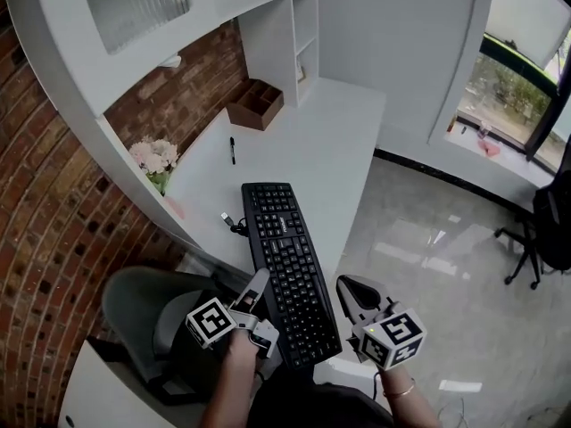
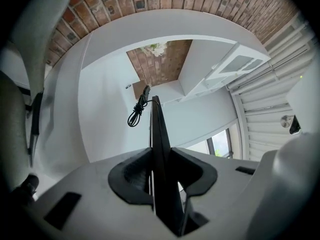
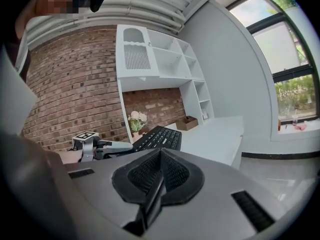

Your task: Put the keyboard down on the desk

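A black keyboard (image 1: 285, 266) stretches away from me, its far half over the white desk (image 1: 335, 136) and its near half past the desk's edge. I cannot tell whether it touches the desk. My left gripper (image 1: 259, 297) is shut on the keyboard's near left edge. In the left gripper view the keyboard (image 2: 156, 134) stands edge-on between the jaws of the left gripper (image 2: 161, 176). Its coiled cable (image 2: 136, 111) hangs at the far end. My right gripper (image 1: 351, 292) is beside the keyboard's near right corner, apart from it. The right gripper (image 3: 159, 176) is shut on nothing, with the keyboard (image 3: 159, 136) to its left.
On the desk lie a black pen (image 1: 233, 150) and a brown wooden organizer (image 1: 256, 103), with flowers (image 1: 153, 159) at the brick wall. White shelves rise behind. A grey chair (image 1: 143, 310) is under my left arm. A black office chair (image 1: 544, 230) stands on the floor at the right.
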### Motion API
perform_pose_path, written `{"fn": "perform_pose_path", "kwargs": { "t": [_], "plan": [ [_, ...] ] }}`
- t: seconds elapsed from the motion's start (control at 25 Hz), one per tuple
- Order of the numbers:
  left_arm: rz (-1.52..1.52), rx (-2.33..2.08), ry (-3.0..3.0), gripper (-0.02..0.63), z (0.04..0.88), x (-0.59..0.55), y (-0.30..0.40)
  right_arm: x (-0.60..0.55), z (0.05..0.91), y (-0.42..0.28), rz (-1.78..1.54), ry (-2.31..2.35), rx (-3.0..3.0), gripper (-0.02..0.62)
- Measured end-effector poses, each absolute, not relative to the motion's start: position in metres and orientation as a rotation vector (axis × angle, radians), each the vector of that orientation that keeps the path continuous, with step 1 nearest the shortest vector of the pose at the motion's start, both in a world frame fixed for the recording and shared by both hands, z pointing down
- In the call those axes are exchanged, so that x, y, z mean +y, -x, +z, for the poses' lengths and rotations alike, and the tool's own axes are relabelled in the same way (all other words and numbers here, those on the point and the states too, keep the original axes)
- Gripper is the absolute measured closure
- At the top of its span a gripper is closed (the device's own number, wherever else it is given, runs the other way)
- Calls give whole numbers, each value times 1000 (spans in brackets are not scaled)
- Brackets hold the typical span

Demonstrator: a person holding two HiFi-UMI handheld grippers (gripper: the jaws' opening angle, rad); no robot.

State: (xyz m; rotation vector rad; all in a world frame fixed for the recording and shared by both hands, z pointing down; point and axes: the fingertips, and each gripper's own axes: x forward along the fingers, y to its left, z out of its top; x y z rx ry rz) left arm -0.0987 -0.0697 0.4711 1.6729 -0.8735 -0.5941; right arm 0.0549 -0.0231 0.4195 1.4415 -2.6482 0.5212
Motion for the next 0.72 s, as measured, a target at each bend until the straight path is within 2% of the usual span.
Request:
{"fn": "perform_pose_path", "kwargs": {
  "t": [0.72],
  "plan": [
    [-564, -855, -1658, 492, 490, -183, 111, -124, 436, -34, 512, -1464, -2537, 591]
  ]
}}
